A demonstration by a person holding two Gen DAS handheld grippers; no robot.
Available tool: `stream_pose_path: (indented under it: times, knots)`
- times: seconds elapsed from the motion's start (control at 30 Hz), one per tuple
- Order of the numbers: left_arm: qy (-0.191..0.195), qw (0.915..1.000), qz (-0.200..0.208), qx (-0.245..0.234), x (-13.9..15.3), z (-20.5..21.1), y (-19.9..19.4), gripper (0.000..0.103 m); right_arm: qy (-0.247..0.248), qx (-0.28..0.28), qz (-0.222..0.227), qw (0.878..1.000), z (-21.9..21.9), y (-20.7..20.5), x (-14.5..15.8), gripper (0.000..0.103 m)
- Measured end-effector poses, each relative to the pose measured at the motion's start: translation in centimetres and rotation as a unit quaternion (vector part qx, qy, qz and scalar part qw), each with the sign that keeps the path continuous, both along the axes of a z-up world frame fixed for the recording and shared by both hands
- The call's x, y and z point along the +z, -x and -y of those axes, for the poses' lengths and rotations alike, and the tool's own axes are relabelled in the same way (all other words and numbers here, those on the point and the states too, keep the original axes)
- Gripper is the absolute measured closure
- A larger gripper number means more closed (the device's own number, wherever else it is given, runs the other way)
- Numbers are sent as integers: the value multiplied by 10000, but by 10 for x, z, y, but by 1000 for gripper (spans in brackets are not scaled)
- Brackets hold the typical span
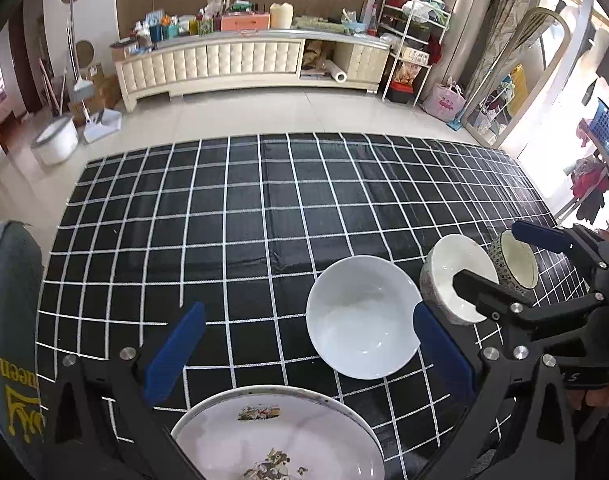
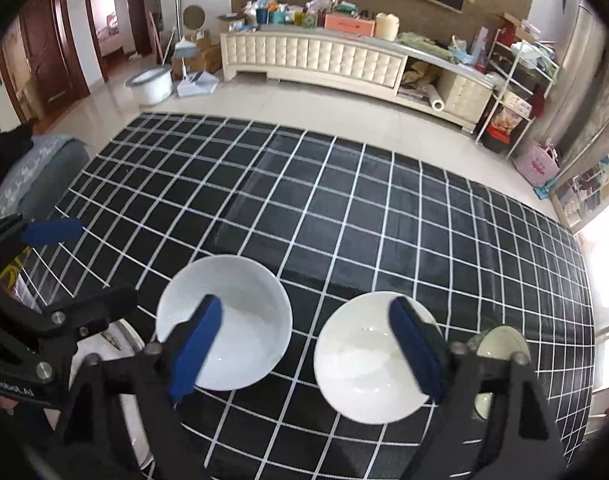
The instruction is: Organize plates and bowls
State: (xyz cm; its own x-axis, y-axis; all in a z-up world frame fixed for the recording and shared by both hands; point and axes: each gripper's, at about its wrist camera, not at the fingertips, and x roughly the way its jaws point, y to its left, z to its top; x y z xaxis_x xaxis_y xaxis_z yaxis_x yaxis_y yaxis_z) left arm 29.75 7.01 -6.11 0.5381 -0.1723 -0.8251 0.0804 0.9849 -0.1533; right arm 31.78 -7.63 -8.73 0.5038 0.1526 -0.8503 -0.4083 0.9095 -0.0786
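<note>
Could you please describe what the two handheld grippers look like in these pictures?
Both look alike. The left gripper and the right gripper have matte black angular frames joined by silver round-headed bolts, and each finger ends in a flat blue pad. White lettering, only partly readable, runs along the body of each. No cables or sleeves are visible.
</note>
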Motion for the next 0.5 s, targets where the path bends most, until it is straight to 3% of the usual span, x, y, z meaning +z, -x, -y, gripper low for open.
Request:
stream_pose_path:
  times: [0.17, 0.23, 0.37, 0.5]
  knots:
    - [27, 9996, -283, 44, -24, -2, -10, 0, -29, 98, -387, 9992, -1, -13, -23, 43]
    - [-5, 9994, -351, 35, -30, -1, -13, 10, -26, 153, -469, 9988, -3, -15, -29, 45]
    - [114, 9981, -602, 25, -47, -3, -20, 16, -5, 212, -575, 9981, -6, -17, -40, 47]
    - [82, 9971, -755, -34, -60, -1, -24, 36, -39, 235, -694, 9973, -8, -20, -47, 53]
